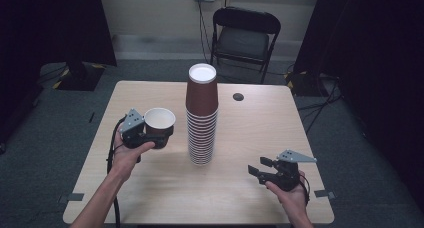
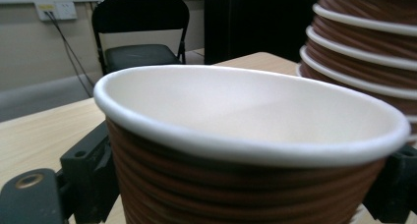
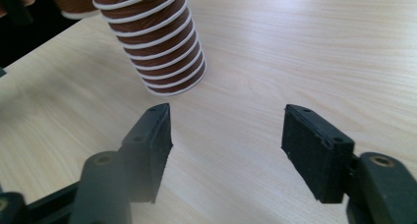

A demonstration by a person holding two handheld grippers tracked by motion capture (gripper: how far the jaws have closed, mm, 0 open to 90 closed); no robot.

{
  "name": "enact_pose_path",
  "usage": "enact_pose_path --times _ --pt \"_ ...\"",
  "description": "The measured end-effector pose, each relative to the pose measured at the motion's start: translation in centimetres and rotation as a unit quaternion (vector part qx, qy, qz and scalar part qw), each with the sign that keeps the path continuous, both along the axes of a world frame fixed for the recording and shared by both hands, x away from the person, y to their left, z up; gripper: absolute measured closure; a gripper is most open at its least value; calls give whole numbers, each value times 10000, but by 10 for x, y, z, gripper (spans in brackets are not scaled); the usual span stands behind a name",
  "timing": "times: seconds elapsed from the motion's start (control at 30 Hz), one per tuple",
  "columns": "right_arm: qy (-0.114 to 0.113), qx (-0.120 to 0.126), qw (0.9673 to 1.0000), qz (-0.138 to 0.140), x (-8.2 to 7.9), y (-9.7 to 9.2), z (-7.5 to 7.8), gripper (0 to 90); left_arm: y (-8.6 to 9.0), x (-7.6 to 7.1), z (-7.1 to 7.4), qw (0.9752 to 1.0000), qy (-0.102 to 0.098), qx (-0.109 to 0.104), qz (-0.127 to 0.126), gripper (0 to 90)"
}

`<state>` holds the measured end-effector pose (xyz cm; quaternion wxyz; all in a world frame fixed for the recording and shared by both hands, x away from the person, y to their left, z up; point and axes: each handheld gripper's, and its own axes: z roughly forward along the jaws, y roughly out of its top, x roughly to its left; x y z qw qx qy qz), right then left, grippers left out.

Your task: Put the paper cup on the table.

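Light wood table [image 1: 150,188]: left gripper [image 1: 150,133] clamps the upright brown ribbed paper cup [image 1: 159,122] left of the inverted cup stack [image 1: 201,118]; right gripper [image 1: 260,170] released, empty; cup's light, crushable, so grip the ribbed wall gently.

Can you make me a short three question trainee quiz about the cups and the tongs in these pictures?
1. True or false: the left tongs hold a single brown ribbed paper cup upright.
2. Are the right tongs open or shut?
3. The tall stack of upside-down brown ribbed paper cups stands: A) on the light wooden table, between the two hands; B) on the black folding chair; C) inside the held cup.

Key: 1 true; 2 open, nothing between the jaws; 3 A.
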<state>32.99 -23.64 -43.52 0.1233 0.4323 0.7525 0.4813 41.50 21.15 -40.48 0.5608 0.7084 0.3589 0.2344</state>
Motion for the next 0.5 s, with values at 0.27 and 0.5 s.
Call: enact_pose_path --times 0.27,0.5 --pt "-50 -9 10000 65 -2 0 -1 370 6 22 -6 9994 57 2 348 94" --pt "-31 -40 9999 140 0 5 -1 374 8 39 -17 9982 104 32 598 93"
